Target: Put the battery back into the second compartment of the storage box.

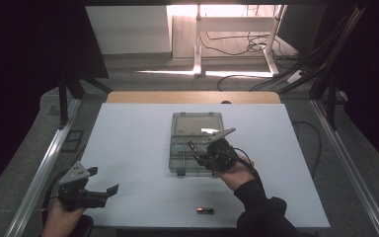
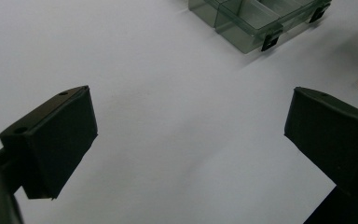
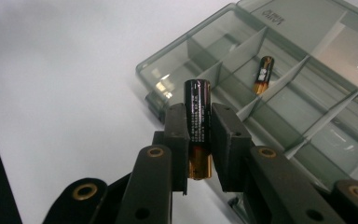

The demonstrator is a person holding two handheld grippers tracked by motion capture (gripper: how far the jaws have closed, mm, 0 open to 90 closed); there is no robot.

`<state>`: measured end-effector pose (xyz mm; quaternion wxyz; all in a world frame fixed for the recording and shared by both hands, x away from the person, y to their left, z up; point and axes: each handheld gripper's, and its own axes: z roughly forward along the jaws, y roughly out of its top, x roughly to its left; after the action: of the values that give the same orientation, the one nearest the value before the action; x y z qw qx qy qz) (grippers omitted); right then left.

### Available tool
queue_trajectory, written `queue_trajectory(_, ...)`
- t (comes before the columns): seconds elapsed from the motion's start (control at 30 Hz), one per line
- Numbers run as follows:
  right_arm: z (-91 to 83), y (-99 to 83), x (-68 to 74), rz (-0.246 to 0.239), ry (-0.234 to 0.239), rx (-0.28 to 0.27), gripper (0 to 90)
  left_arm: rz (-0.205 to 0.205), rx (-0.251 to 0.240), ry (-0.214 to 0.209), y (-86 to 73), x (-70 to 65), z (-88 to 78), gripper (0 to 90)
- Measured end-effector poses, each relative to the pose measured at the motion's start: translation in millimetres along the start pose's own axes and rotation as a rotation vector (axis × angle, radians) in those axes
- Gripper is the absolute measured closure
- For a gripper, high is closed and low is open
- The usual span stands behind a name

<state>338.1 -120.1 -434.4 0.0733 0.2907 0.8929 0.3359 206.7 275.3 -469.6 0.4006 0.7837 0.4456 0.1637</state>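
While the right tool [image 3: 199, 140] pinches a battery [image 3: 196, 121], left tool [image 2: 189, 140] spread, white table [image 1: 128, 148], dim room.

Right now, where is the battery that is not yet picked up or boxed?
In the high view the loose battery lies on the table near its front edge, in front of the organizer box and left of the person's right sleeve.

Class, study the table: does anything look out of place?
One battery lies loose on the white table near its front edge, apart from the compartment box, where another battery already sits.
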Motion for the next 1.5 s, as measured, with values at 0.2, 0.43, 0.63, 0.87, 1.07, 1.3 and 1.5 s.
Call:
queue_trajectory(0.2,8.4,12.4,-3.0,0.003,-0.01,-0.008,76.7,-0.001,0.0,-0.003,-0.1,0.2,-0.3,2.6)
queue_trajectory(0.43,16.2,23.6,-9.1,0.006,-0.027,-0.015,76.7,-0.001,-0.002,-0.006,-0.2,0.7,-0.3,2.5)
queue_trajectory(0.63,23.1,34.7,-18.0,0.022,-0.052,-0.024,76.7,-0.001,-0.004,-0.007,-0.3,0.8,-0.5,2.3)
queue_trajectory(0.87,37.6,45.1,-28.8,0.029,-0.087,-0.003,76.7,-0.003,-0.007,-0.009,-0.5,1.0,-0.8,2.3)
queue_trajectory(1.07,55.7,49.4,-33.8,0.043,-0.109,0.038,76.7,-0.004,-0.009,-0.01,-0.7,1.1,-1.0,2.3)
queue_trajectory(1.3,77.5,50.0,-38.8,0.046,-0.131,0.093,76.5,-0.005,-0.01,-0.012,-0.8,1.3,-1.1,2.2)
queue_trajectory(1.5,89.8,49.4,-41.8,0.071,-0.142,0.126,67.9,-0.005,-0.012,-0.013,-1.0,1.6,-1.5,2.2)
